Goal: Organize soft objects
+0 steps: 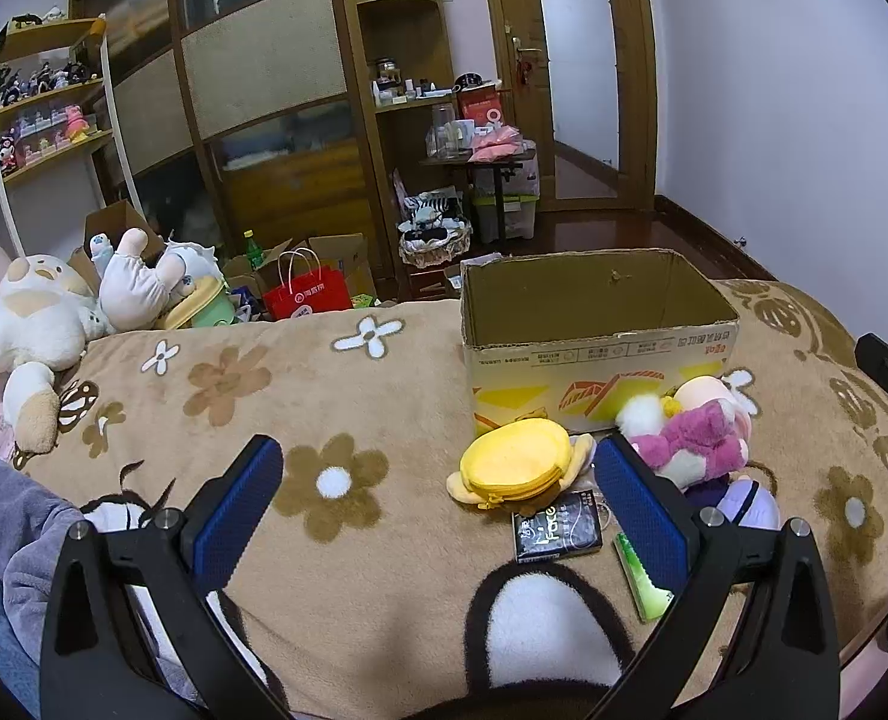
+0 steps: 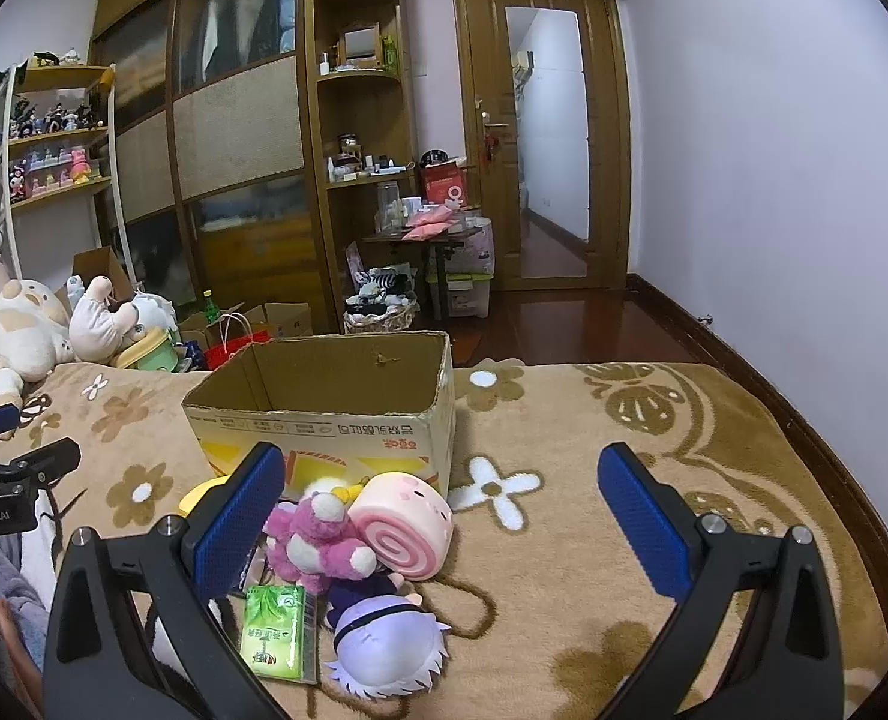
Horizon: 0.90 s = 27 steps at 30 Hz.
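On blanket point(image 2: 564, 540): cardboard box point(image 2: 336, 420) at 12 o'clock, plush toys point(image 2: 318, 534) before it (touching); left gripper point(image 1: 438, 474), right gripper point(image 2: 441, 480) wide open, empty.

You have a tan blanket point(image 2: 564, 570) with brown-and-white flowers, a pink swirl roll point(image 2: 405, 531), a yellow pouch point(image 1: 519, 465), blue-padded tongs point(image 2: 441, 516).

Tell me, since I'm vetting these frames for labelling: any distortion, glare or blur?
Left wrist view: strong fisheye bending, dark corner vignette, cardboard box sharp, far shelves soft. Right wrist view: same curvature, floor glare by the door, pink roll plush crisp, purple-haired doll slightly soft.
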### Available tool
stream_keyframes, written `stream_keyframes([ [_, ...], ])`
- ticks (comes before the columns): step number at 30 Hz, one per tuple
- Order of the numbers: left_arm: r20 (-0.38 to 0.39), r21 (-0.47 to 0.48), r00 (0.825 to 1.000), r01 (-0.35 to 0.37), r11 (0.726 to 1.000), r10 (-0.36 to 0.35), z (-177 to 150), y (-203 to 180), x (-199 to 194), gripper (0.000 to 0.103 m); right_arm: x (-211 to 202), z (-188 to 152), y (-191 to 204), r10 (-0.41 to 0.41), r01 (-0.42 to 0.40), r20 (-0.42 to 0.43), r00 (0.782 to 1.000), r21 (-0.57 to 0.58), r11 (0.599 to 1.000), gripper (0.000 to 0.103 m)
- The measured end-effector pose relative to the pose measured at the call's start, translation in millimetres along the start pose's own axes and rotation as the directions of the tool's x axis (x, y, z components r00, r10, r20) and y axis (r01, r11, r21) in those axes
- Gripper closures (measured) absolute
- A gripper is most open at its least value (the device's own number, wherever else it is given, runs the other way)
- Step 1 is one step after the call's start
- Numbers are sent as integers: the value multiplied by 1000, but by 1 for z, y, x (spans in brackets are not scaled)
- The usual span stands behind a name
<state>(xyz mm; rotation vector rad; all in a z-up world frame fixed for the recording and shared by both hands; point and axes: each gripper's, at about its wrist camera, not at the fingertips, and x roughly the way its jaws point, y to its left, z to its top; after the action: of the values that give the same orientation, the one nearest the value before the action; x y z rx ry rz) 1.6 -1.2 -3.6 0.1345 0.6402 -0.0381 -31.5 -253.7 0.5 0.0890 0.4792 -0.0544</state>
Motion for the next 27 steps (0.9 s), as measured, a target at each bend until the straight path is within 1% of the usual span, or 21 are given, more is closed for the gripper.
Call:
stream_keyframes([
  [3, -3, -1, 1000, 2, 1000, -2, -2, 1, -1, 1, -1, 1, -1, 2, -2, -5, 1000, 0, 1000, 0],
  [4, -3, -1, 1000, 3, 1000, -3, -2, 1, -2, 1, 6, 5, -2, 3, -3, -8, 1000, 0, 1000, 0],
  [27, -1, 5, 1000, 0, 1000, 0, -2, 1, -1, 1, 7, 4, -2, 6, -6, -11, 1000, 3, 1000, 0],
])
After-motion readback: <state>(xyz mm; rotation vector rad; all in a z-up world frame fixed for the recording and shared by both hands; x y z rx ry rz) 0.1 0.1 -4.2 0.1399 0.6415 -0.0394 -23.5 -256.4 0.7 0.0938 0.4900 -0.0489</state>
